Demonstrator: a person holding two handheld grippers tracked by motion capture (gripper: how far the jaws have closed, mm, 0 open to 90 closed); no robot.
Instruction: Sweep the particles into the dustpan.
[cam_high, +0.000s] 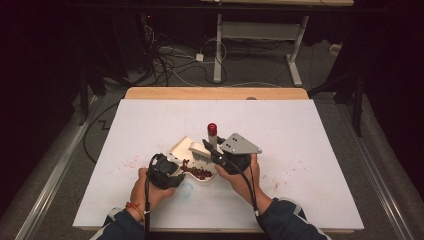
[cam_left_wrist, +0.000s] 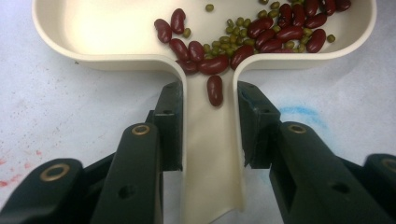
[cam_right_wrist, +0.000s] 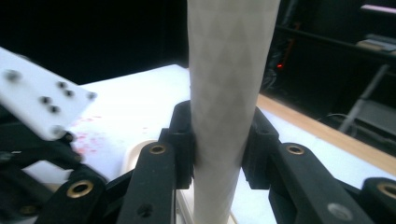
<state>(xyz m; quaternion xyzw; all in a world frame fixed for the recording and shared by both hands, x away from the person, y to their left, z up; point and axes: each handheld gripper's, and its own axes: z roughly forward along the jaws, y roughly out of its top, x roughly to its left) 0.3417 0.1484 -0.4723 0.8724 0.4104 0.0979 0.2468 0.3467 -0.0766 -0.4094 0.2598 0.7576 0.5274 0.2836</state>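
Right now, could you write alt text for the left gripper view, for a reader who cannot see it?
Two black tongs clamp the narrow handle of a cream dustpan from both sides. The pan's wide tray holds dark red kidney beans and small green beans, and one red bean has slid onto the handle. It rests on a white table.

The white table (cam_high: 300, 150) is brightly lit against dark surroundings, while the right gripper view is soft and blurred.
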